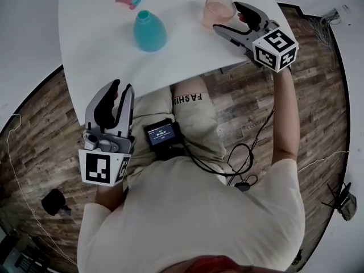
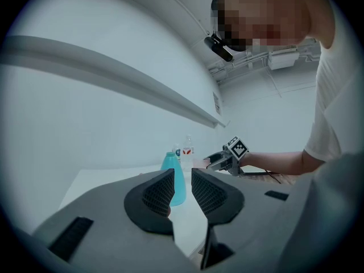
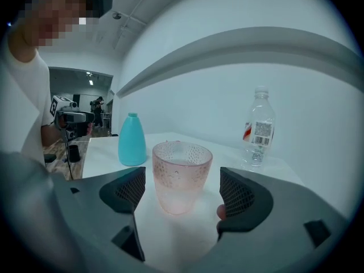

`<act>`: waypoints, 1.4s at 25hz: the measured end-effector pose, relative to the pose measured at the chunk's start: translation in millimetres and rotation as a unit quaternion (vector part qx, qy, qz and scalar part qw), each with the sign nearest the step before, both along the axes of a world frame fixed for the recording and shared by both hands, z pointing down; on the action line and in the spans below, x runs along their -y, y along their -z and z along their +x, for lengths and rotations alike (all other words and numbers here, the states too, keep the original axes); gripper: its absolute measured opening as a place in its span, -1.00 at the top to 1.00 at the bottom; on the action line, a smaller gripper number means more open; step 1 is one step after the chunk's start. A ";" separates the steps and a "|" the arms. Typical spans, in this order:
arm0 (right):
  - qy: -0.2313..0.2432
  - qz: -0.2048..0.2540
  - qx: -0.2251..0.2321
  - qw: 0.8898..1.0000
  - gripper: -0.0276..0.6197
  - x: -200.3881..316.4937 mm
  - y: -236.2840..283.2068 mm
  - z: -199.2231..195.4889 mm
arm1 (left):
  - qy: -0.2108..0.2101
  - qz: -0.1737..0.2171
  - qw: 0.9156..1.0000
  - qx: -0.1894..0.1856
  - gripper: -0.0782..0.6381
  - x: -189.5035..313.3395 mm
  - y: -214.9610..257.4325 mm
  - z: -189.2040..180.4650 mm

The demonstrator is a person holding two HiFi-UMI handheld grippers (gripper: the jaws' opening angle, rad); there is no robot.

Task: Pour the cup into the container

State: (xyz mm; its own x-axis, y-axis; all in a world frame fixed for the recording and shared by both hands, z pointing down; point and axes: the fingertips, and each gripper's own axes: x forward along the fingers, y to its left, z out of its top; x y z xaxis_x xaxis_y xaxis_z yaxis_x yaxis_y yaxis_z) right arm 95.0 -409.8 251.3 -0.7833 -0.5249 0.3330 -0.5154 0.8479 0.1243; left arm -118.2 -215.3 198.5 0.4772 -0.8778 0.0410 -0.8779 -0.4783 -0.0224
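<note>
Since the white table [image 1: 187, 53] carries everything, start there. Teal bottle [image 1: 150, 32] stands upright mid-table, narrow neck up; I take that as the container. Pink cup [image 1: 219, 9] stands upright near the far right corner, to the bottle's right and apart from it. Right gripper [image 3: 183, 191] straddles the cup: jaws wide, a gap on each side, no contact yet. Cup axis is vertical and squarely between the jaws, so closing should catch it. Left gripper [image 1: 121, 90] hangs off the near table edge, jaws slightly parted, nothing in them. Right hand is nearer.
</note>
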 end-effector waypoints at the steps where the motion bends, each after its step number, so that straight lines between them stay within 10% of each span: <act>1: 0.005 -0.002 0.000 1.000 -0.29 2.1 -1.1 -1.4 | 0.001 -0.001 1.000 0.000 0.49 0.1 -0.7 -0.6; 14: 0.058 -0.013 -0.009 0.998 -0.29 4.2 -9.4 -20.0 | 0.013 0.000 1.000 0.006 0.49 -5.3 0.0 -8.7; 35: 0.011 0.022 -0.035 0.999 -0.24 2.2 4.1 -31.0 | 0.025 0.002 1.000 0.004 0.49 -10.2 1.7 -20.4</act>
State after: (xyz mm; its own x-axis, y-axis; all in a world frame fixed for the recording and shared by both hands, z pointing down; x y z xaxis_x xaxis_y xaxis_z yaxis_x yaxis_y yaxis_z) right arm 64.0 -412.0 247.2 -0.7706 -0.5231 0.3641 -0.4850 0.8519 0.1975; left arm -138.6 -205.1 196.7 0.4320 -0.9009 0.0417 -0.9007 -0.4334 -0.0316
